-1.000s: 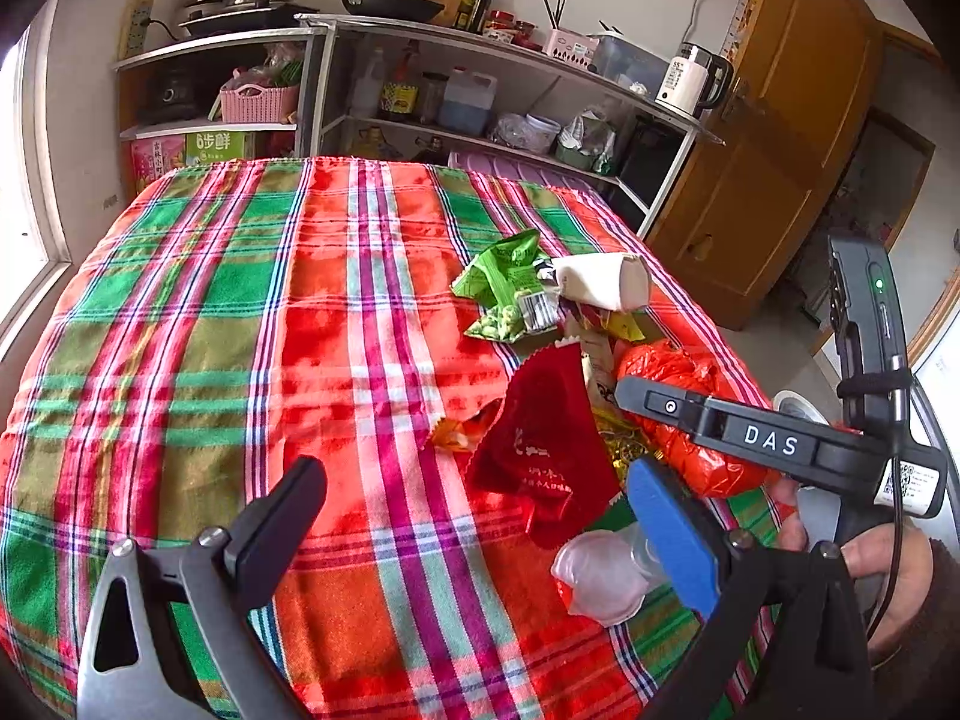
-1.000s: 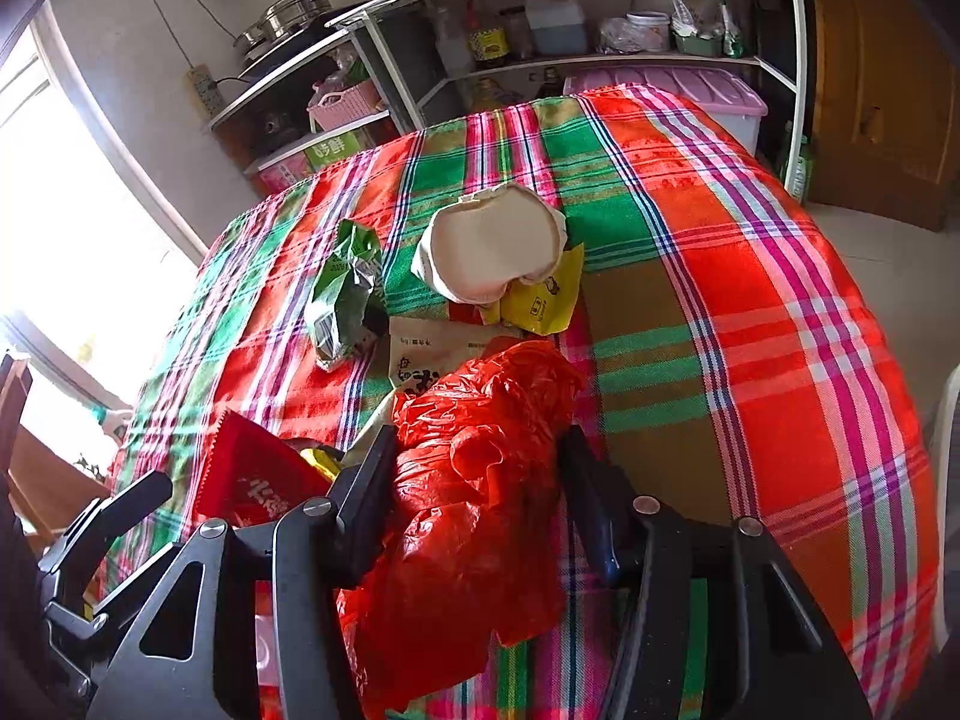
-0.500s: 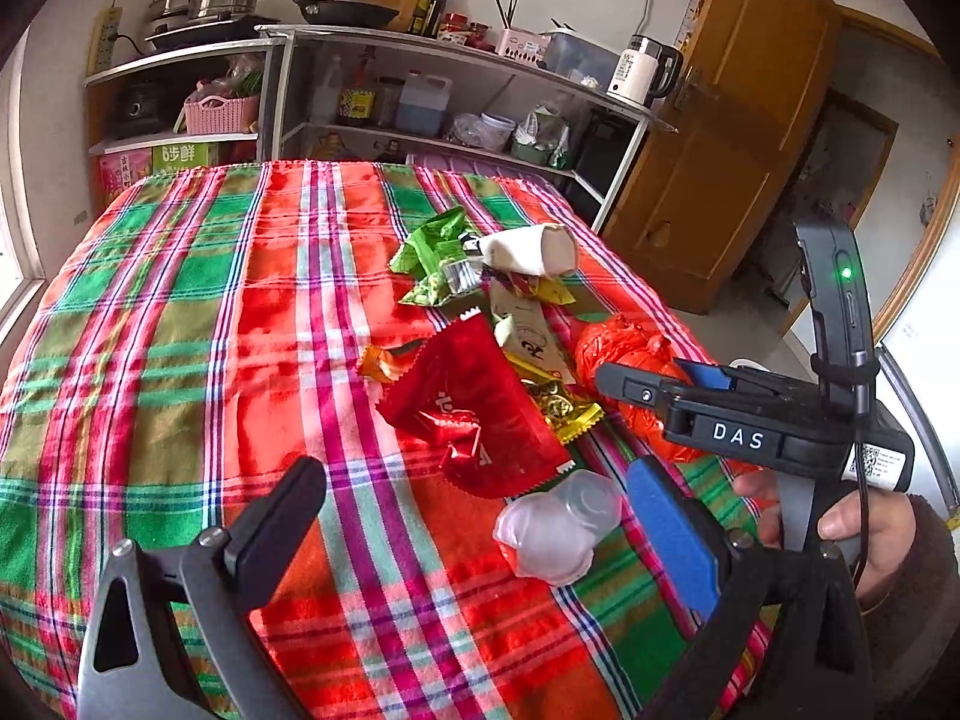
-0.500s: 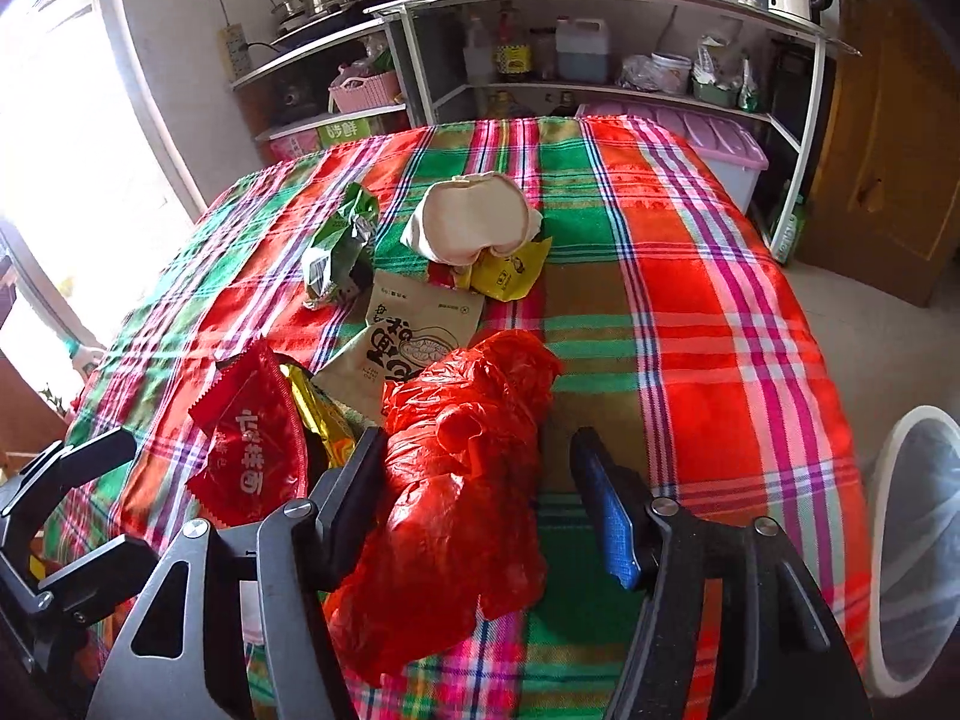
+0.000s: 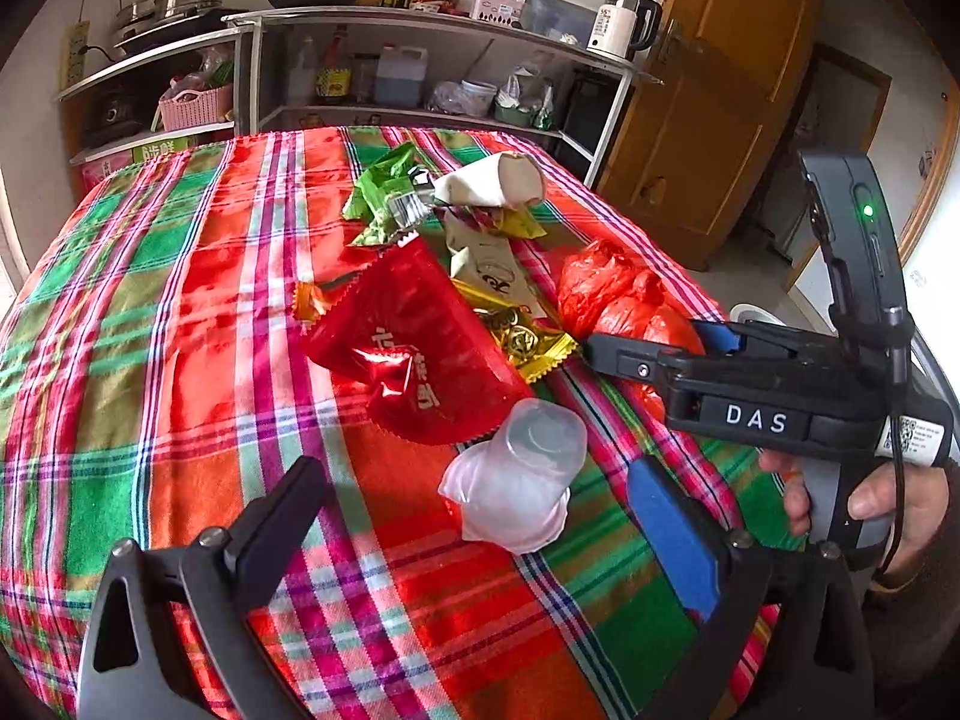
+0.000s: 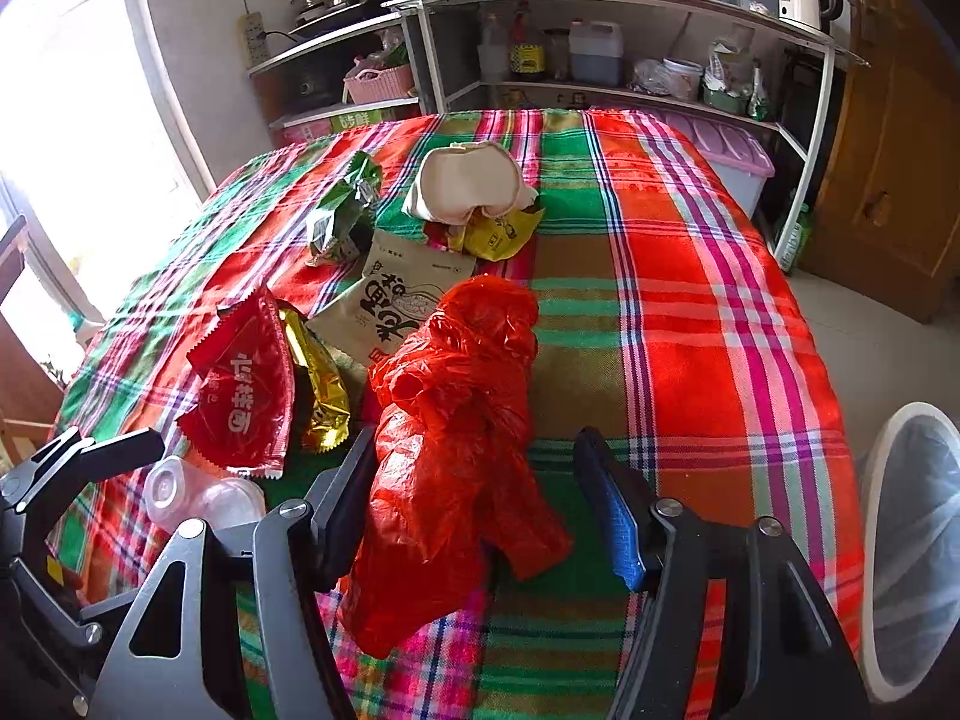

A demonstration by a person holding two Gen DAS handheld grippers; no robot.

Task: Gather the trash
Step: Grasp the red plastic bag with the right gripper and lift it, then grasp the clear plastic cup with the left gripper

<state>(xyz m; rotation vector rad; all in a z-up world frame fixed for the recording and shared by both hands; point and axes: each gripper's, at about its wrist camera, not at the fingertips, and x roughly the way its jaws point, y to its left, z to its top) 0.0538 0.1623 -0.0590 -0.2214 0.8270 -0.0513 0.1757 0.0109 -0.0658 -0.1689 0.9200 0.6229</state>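
Trash lies on a plaid tablecloth [image 5: 180, 312]. My left gripper [image 5: 480, 516] is open, with a crushed clear plastic cup [image 5: 522, 474] lying between its fingers, not gripped. My right gripper [image 6: 480, 492] is open around a crumpled red plastic bag [image 6: 462, 420], which also shows in the left wrist view [image 5: 606, 294]. The left finger touches the bag; the right blue pad is apart. A red snack wrapper [image 5: 420, 354], gold wrapper [image 5: 528, 342], beige packet [image 6: 396, 294], green wrapper [image 5: 384, 192] and white paper bowl [image 6: 468, 180] lie beyond.
A white bin lined with a clear bag [image 6: 912, 540] stands on the floor off the table's right edge. Kitchen shelves [image 6: 600, 30] with pots and bottles stand behind the table. A wooden door [image 5: 708, 90] is at right, a bright window [image 6: 60, 120] at left.
Both grippers have drawn back toward the table's near edge. The clear cup now sits between my left fingers. The red bag stays between my right fingers, which remain open.
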